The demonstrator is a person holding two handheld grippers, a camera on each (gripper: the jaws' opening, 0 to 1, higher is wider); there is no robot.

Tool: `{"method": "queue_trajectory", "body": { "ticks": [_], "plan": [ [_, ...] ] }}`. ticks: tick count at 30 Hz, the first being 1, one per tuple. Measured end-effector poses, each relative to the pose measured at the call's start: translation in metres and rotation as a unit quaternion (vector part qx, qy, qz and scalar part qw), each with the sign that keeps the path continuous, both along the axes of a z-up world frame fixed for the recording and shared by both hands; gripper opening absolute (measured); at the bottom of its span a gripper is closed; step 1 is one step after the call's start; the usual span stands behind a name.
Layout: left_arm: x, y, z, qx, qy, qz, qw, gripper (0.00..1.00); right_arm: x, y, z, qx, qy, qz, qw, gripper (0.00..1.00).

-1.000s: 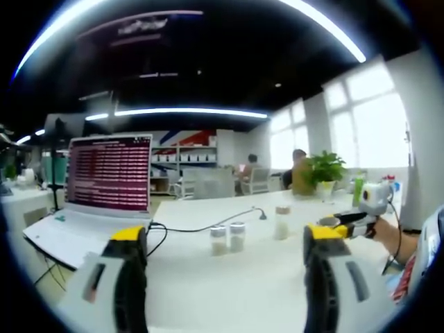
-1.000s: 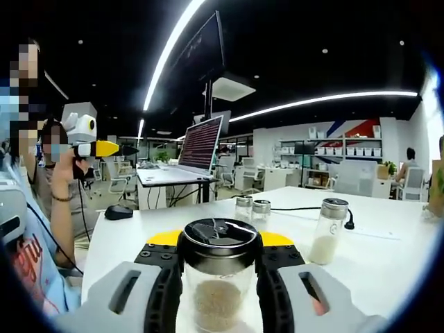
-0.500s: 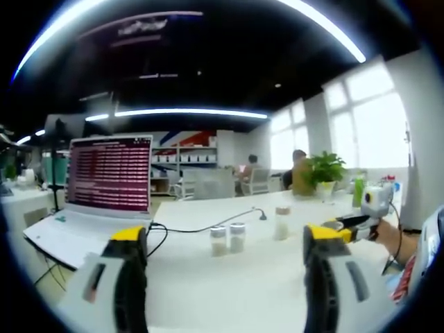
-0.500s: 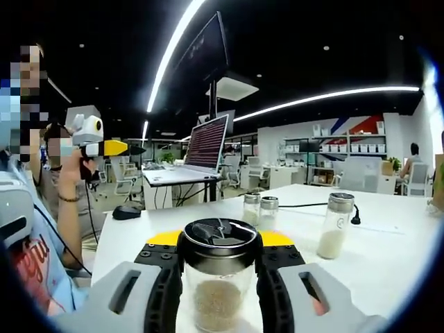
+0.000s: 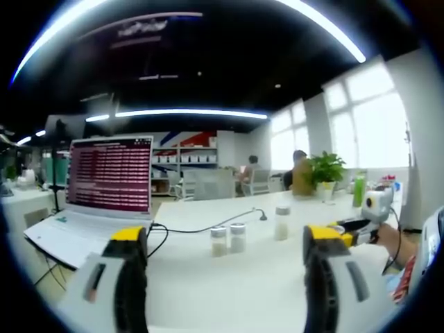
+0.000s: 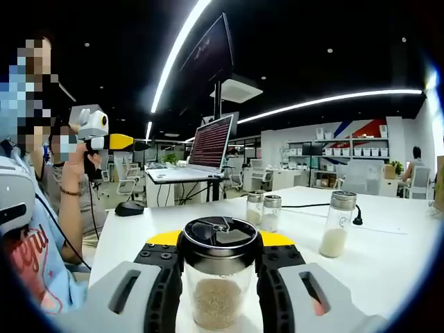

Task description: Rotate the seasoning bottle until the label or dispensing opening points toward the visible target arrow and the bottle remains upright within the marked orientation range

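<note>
A seasoning bottle (image 6: pixel 219 277) is clamped upright in the right tool (image 6: pixel 219 267) above the counter (image 6: pixel 388 257); the left tool (image 5: pixel 225 277) is held open, empty. No arrow can be made out, so over-rotation or tilting is risked.

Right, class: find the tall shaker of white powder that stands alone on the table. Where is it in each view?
Left gripper view: the tall shaker stands right of centre on the white table.
Right gripper view: the tall shaker stands at centre right, beyond the seasoning bottle held in the jaws.
Shared landmark: the pair of small shakers, just left of it in both views.
</note>
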State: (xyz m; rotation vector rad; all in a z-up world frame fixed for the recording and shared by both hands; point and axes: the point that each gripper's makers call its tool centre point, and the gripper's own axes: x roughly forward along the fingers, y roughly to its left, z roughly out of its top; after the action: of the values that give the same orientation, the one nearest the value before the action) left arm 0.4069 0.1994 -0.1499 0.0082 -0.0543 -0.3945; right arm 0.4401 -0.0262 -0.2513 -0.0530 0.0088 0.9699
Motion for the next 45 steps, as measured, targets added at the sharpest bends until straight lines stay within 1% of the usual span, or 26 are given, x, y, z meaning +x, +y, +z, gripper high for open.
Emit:
{"method": "queue_trajectory", "body": {
  "ticks": [8,16,20,28,32,45],
  "plan": [
    [0.0028,-0.0015,-0.0022,0.001,0.004,-0.001,1.0,0.99,-0.0002,0.0004,0.0008,0.006,-0.002,-0.004,1.0,0.4],
    [0.0017,0.0015,0.0002,0.001,0.003,-0.003,1.0,0.99,-0.0022,0.0008,0.0013,0.006,-0.001,-0.007,1.0,0.4],
    [0.0013,0.0012,0.0022,-0.011,0.001,-0.007,0.9999,0.99,-0.003,0.0012,0.0012,0.004,0.0,-0.009,1.0,0.4],
    [-0.0006,-0.0024,0.0,-0.007,0.001,-0.008,0.9999,0.99,-0.0056,0.0021,0.0009,0.004,0.0,-0.011,0.9999,0.4],
    [-0.0004,-0.0018,0.0005,-0.01,0.001,-0.009,0.9999,0.99,-0.0068,0.0031,0.0006,0.004,0.001,-0.013,0.9999,0.4],
    [-0.0002,-0.0022,-0.0016,-0.007,0.005,-0.009,0.9999,0.99,-0.0073,0.0032,-0.0006,0.003,0.005,-0.036,0.9993,0.4]
  ]
}}
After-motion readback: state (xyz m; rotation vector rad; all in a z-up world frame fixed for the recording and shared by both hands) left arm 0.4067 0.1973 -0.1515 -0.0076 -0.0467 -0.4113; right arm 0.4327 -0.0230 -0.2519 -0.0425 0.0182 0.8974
